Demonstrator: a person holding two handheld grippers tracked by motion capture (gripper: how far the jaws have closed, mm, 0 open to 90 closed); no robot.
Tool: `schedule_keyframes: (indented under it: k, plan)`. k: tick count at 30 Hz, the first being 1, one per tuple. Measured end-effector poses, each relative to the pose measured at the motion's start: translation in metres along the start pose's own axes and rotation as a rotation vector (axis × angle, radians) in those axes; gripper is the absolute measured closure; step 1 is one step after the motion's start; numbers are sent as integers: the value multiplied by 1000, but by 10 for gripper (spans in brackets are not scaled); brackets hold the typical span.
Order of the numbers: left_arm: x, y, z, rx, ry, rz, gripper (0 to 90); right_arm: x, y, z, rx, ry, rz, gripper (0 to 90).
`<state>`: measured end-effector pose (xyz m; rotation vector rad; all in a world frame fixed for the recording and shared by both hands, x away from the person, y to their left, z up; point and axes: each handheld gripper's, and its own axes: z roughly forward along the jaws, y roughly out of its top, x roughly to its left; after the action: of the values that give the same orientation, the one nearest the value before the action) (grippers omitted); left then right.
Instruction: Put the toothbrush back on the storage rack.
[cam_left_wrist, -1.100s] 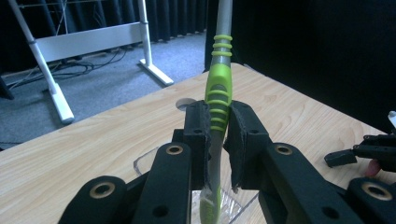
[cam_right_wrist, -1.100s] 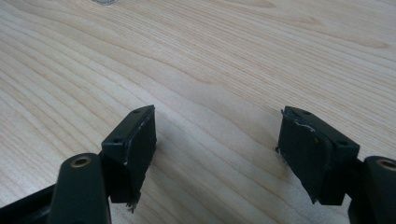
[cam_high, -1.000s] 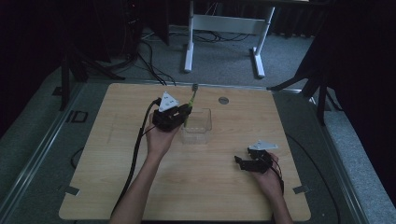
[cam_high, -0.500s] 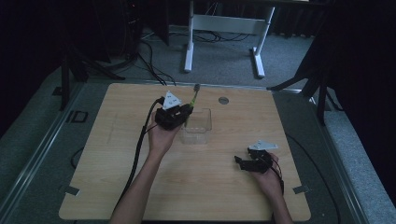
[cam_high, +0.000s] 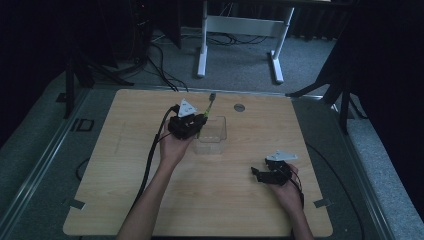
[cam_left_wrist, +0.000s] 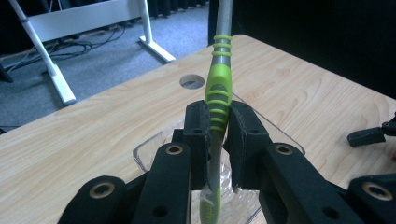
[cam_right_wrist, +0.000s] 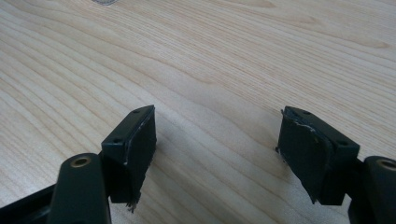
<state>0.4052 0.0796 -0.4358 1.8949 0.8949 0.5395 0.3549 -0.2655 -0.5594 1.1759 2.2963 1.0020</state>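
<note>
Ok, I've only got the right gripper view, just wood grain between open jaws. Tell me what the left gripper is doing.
Observer: The left gripper is shut on a green-and-grey toothbrush.
Operator: Say where it's holding it.
Observer: Over a clear plastic container at mid-table; the brush's lower end dips inside.
Operator: Now place my gripper.
Observer: The right gripper rests low on the table, nearer the person and apart from the container.
</note>
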Motion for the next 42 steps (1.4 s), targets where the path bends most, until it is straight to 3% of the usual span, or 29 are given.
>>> schedule_keyframes:
  k: [21,26,29,35,42]
  plan:
    - [-3,-11,11,87,-4,34,782,0,0,0,0,1,2,278]
    - [-2,-13,12,99,0,21,773,0,0,0,1,0,2,278]
    - [-1,-15,12,113,6,2,709,0,0,0,1,1,1,277]
    - [0,-16,3,72,8,-13,597,0,0,0,1,1,1,276]
    - [7,-19,-11,16,50,-43,505,0,0,0,1,1,1,276]
